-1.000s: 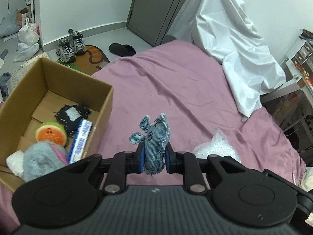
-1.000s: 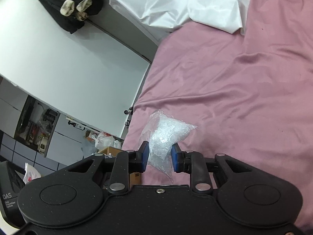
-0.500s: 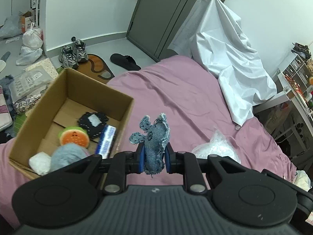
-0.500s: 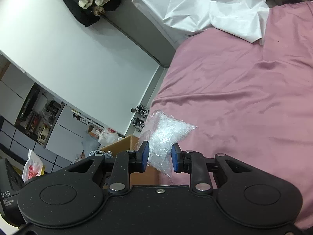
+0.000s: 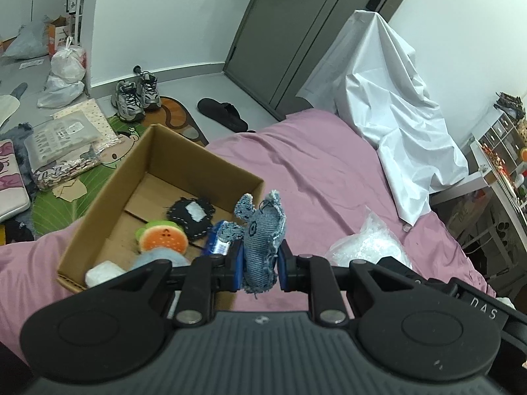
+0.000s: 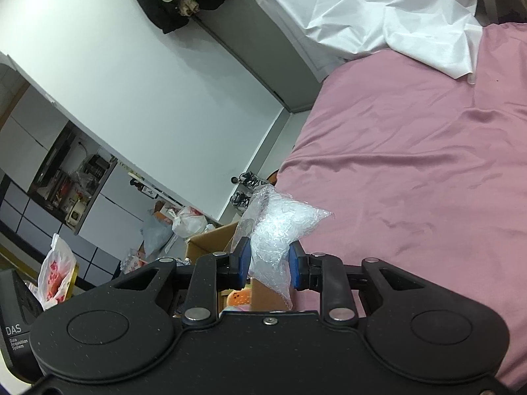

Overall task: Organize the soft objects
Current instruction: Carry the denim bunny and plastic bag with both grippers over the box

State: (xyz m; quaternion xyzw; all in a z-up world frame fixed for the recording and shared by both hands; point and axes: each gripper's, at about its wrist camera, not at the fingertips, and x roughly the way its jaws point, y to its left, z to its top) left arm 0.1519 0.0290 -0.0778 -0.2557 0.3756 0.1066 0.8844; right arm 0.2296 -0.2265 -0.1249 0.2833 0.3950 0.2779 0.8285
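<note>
My left gripper [image 5: 258, 265] is shut on a blue denim toy [image 5: 262, 233] and holds it above the pink bed, at the right edge of an open cardboard box [image 5: 158, 151]. The box holds a watermelon plush [image 5: 163, 238], a black patch [image 5: 191, 212], a blue packet [image 5: 217, 240], a grey-blue plush and a white piece. My right gripper [image 6: 268, 265] is shut on a clear bag of white filling [image 6: 280, 227], held in the air above the bed; the bag also shows in the left wrist view [image 5: 365, 242]. The box corner [image 6: 207, 240] shows behind it.
The pink bed [image 5: 313, 171] carries the box. A white sheet [image 5: 388, 105] drapes over something at the bed's far right. Shoes [image 5: 136, 97], a slipper [image 5: 222, 113], bags and packets lie on the floor at the left. A grey door [image 5: 296, 26] stands behind.
Both grippers have risen and pulled back with their loads. In the left wrist view the box shifted right, toward the denim toy. In the right wrist view the box came into sight below the bag.
</note>
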